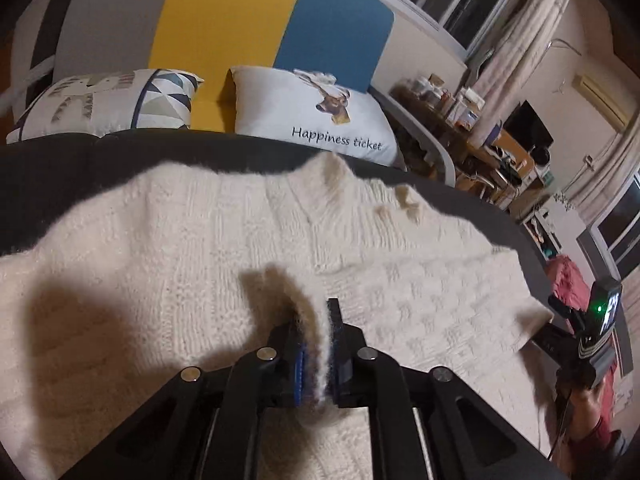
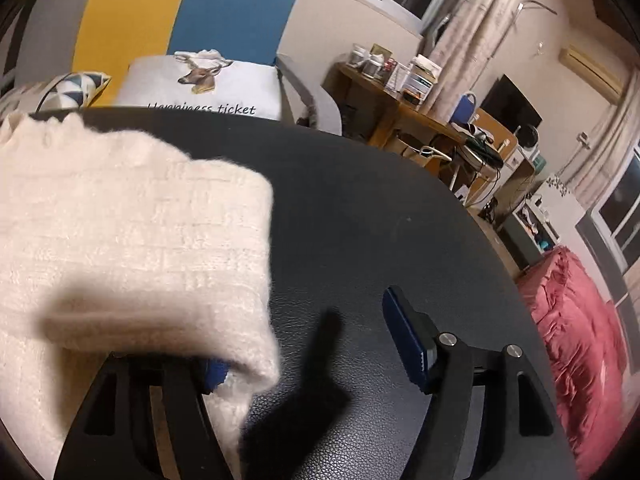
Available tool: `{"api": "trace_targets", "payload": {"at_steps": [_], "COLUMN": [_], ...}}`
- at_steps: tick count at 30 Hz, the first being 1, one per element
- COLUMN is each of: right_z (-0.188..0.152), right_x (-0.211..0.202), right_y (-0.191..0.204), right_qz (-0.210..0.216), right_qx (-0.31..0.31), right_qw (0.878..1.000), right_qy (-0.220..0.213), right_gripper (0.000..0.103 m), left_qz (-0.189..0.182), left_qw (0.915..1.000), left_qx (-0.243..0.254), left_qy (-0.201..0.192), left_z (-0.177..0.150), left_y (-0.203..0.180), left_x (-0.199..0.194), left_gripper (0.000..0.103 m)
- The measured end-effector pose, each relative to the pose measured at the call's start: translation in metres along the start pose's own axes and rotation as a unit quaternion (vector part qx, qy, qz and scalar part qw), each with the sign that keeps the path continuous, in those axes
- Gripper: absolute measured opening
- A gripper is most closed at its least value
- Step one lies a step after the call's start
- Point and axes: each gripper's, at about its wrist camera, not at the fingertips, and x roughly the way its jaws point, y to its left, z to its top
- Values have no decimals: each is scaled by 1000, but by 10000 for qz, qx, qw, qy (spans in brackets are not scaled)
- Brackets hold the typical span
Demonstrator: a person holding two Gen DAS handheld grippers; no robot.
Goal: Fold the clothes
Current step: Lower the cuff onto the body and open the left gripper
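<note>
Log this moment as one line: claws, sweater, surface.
left claw: shut on sweater fold | right claw: open, holding nothing, sweater edge draped over its left finger | sweater: cream knit, on dark tabletop

The cream knitted sweater point(image 1: 224, 240) runs off the lower and left edges of the left wrist view, so its full outline cannot be made out, and the fold nipped in the left gripper point(image 1: 318, 344) hides the blue pads behind wool. In the right wrist view a blurred corner of the sweater drapes over the left finger of the right gripper point(image 2: 316, 344), covering nearly all of its pad. The jars on the wooden desk point(image 2: 404, 114) are too small to identify.
</note>
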Motion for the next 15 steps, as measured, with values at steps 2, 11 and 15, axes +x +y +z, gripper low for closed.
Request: {"api": "trace_targets", "payload": {"at_steps": [2, 11, 15], "right_z": [-5, -18, -24], "right_x": [0, -13, -23], "right_y": [0, -10, -42], "right_qz": [-27, 408, 1152], "right_qx": [6, 19, -80], "right_qw": [9999, 9989, 9922], "right_qy": [121, 227, 463], "right_gripper": [71, 72, 82], "left_qz": [-91, -558, -555], "left_qw": [9999, 9962, 9951], "left_qx": [-99, -593, -661], "left_qy": [7, 298, 479], "left_z": [-4, -11, 2], "left_y": [0, 14, 12], "left_x": [-2, -5, -3], "left_gripper": [11, 12, 18]}}
